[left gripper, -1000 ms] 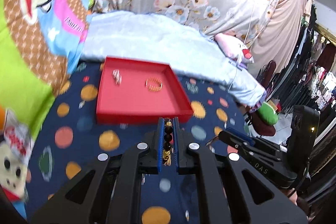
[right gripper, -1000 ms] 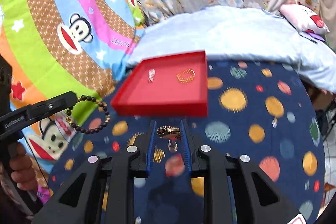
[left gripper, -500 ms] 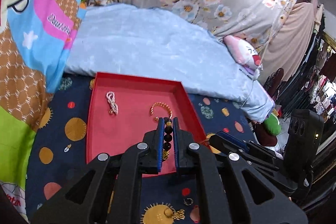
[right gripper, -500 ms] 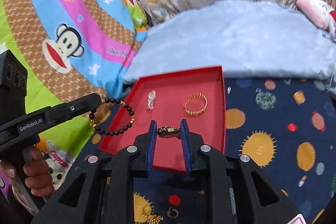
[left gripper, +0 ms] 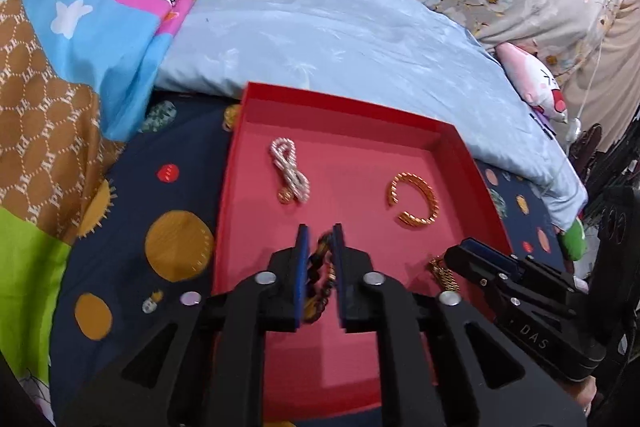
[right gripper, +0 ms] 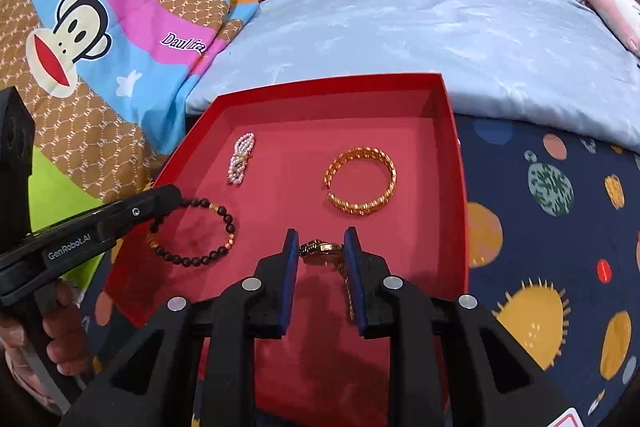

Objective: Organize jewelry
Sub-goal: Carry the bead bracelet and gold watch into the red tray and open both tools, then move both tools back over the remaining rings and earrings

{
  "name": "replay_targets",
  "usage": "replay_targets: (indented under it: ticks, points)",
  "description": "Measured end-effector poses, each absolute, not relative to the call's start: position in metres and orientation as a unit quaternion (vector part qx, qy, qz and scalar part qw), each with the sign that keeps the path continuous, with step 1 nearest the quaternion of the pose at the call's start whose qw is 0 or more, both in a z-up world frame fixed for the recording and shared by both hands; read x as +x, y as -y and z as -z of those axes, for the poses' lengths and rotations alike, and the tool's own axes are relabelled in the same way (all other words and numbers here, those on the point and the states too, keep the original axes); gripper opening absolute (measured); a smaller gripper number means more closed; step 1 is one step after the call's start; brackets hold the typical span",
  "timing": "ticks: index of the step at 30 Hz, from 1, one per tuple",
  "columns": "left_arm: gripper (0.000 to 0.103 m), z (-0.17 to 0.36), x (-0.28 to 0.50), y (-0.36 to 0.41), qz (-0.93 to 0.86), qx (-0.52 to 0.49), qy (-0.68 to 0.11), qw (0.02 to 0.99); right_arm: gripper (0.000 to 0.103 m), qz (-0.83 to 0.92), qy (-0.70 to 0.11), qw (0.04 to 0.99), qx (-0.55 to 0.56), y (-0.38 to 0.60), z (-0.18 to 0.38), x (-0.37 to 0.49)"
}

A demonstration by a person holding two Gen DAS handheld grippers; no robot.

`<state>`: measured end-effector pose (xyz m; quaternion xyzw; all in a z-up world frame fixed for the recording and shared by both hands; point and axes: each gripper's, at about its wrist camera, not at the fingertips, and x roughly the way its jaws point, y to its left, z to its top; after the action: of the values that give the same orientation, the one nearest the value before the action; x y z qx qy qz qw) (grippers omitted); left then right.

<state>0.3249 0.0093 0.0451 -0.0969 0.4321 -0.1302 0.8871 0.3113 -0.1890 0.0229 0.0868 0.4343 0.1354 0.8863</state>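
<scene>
A red tray (left gripper: 448, 139) (right gripper: 454, 131) lies on the bed. In it are a pearl bracelet (left gripper: 289, 175) (right gripper: 241, 163) and a gold open bangle (left gripper: 414, 199) (right gripper: 360, 185). My left gripper (left gripper: 320, 235) is over the tray with its jaws slightly parted; the black bead bracelet (left gripper: 318, 275) (right gripper: 192, 233) hangs blurred between them, its lower part near or on the tray floor. My right gripper (right gripper: 320, 241) is shut on a gold chain piece (right gripper: 320, 249) (left gripper: 442, 273) low over the tray's front right.
The tray sits on a dark blue spotted sheet (right gripper: 560, 227). A light blue pillow (left gripper: 340, 39) lies behind it, a colourful monkey blanket (right gripper: 100, 7) to the left, and a pink soft toy (left gripper: 532, 83) at the back right.
Both grippers moved forward and down over the tray. The left jaws have parted a little and the black bead bracelet has dropped lower between them.
</scene>
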Motion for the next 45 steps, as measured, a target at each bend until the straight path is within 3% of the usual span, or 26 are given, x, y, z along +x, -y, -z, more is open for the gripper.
replay_targets:
  ticks: [1,2,3,4,13,18,33,45]
  points:
    - [0.037,-0.046,0.327,-0.011,0.118,-0.093,-0.426,0.892,0.024,-0.132,-0.425,0.892,0.079,0.187,-0.024,0.314]
    - [0.054,-0.047,0.328,-0.012,0.11,-0.091,-0.42,0.896,0.029,-0.131,-0.419,0.896,0.073,0.185,-0.025,0.315]
    - [0.059,-0.048,0.329,-0.014,0.095,-0.088,-0.41,0.903,0.032,-0.13,-0.41,0.9,0.071,0.184,-0.028,0.315]
    - [0.059,-0.05,0.328,-0.015,0.09,-0.083,-0.402,0.907,0.037,-0.128,-0.402,0.904,0.072,0.185,-0.031,0.315]
    - [0.061,-0.09,0.277,-0.032,0.061,-0.062,-0.332,0.939,0.039,-0.124,-0.328,0.93,0.113,0.215,-0.076,0.253]
    - [0.063,-0.093,0.235,-0.036,0.067,-0.071,-0.339,0.936,0.04,-0.125,-0.328,0.927,0.131,0.223,-0.082,0.205]
    - [0.063,-0.027,0.104,-0.008,0.075,-0.016,-0.413,0.908,0.042,-0.084,-0.412,0.902,0.103,0.223,-0.022,0.062]
    - [0.057,-0.003,0.089,0.009,0.077,-0.01,-0.428,0.9,0.042,-0.072,-0.431,0.89,0.128,0.232,0.003,0.031]
